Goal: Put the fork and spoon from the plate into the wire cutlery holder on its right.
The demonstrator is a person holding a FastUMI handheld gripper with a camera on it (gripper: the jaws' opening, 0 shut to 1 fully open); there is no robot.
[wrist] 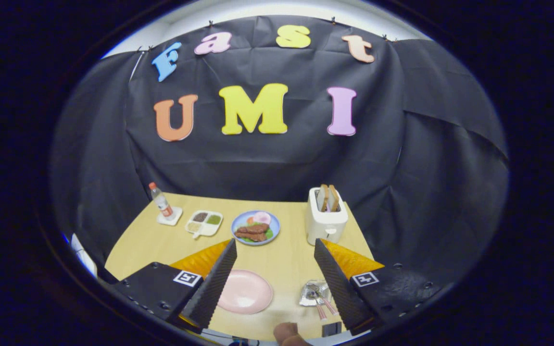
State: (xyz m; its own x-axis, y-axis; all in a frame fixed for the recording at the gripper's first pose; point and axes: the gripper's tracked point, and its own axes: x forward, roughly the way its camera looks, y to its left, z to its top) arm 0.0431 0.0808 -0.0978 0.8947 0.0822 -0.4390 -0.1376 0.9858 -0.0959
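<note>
Wire cutlery holder [314, 293] beside open claw [273, 281]

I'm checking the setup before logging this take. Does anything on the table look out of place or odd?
Nothing is spilled or toppled. One oddity: the pink plate between the open tool's fingers is bare, while the pink-handled cutlery already lies in the wire holder by the right finger, handles poking out toward the camera. The toaster stands upright with bread in it.

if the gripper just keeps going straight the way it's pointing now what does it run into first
Probably the blue plate of food, which sits straight ahead of the open gripper in the gap between its fingers. The empty pink plate lies lower, between the fingers, so it may pass underneath. Depth is unclear.
</note>
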